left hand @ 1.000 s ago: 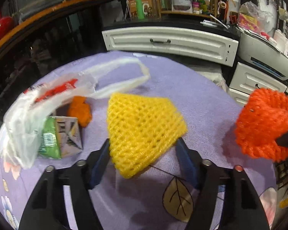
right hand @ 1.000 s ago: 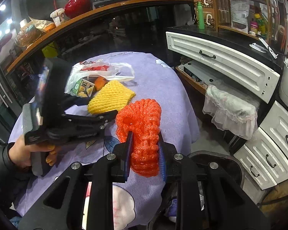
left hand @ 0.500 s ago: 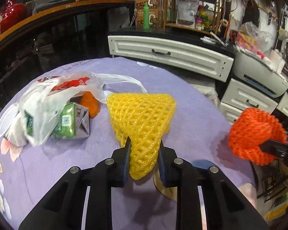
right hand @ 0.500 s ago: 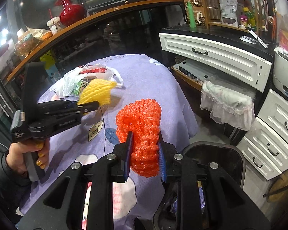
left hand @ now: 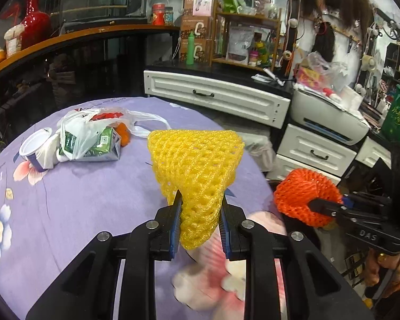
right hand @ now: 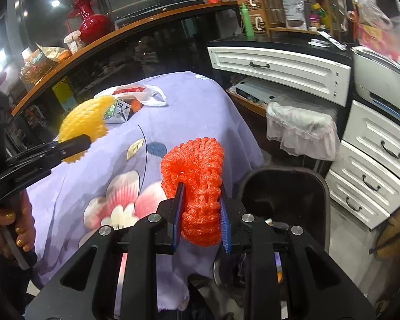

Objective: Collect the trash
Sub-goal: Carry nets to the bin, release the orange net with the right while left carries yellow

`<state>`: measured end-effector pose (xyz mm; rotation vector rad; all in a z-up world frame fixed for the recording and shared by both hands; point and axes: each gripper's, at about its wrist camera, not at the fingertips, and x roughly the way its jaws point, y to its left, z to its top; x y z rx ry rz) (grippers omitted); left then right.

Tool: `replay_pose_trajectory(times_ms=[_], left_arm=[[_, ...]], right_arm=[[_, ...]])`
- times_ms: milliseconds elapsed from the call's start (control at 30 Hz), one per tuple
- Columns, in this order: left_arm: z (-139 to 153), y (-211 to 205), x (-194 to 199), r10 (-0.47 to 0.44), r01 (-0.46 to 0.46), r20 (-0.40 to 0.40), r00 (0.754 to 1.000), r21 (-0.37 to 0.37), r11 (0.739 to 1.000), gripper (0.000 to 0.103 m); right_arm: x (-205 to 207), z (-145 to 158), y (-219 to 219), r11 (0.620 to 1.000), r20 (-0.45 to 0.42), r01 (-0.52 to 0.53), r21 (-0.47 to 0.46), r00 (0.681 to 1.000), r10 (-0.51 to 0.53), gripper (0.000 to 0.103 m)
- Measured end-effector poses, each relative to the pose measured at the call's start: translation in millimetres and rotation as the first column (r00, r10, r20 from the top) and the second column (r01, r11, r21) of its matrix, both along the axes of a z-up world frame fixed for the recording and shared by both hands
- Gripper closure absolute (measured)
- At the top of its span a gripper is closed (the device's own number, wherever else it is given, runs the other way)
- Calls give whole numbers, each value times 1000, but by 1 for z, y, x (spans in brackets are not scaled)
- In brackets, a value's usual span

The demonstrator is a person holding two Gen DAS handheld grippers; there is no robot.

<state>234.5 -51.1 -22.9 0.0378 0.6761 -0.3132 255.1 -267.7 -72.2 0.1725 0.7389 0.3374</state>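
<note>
Across the round worktop lies a lilac flowered cloth, its near edge cut off by both views. Beside the worktop on the floor stands a dark bin; its inside is too dark to make out, and its near rim is hidden behind the right hand-held gripper. At the far side of the worktop a white plastic bag with red print, too crumpled to read, half covers a green drink carton whose label is too small to read. A white cup lies on its side touching the bag, and an orange scrap shows behind the carton, mostly hidden.

The left hand-held gripper is clamped on the narrow end of a yellow foam net, held in the air above the cloth. The right hand-held gripper is clamped on an orange foam net, held above the worktop's edge, just beside the bin. In the left wrist view the letters "DAS" can be read on the right tool's body. Brown boxes on the far counter show a large white "C"; the rest of their print is unreadable.
</note>
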Motion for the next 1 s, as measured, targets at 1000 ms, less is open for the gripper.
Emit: replay_pose_trajectory(times_ms=[1000], left_arm=[[-17, -101, -52, -187, 187, -2, 982, -27, 982, 79]], right_arm=[[-35, -108, -87, 968, -194, 236, -88, 949, -249, 78]])
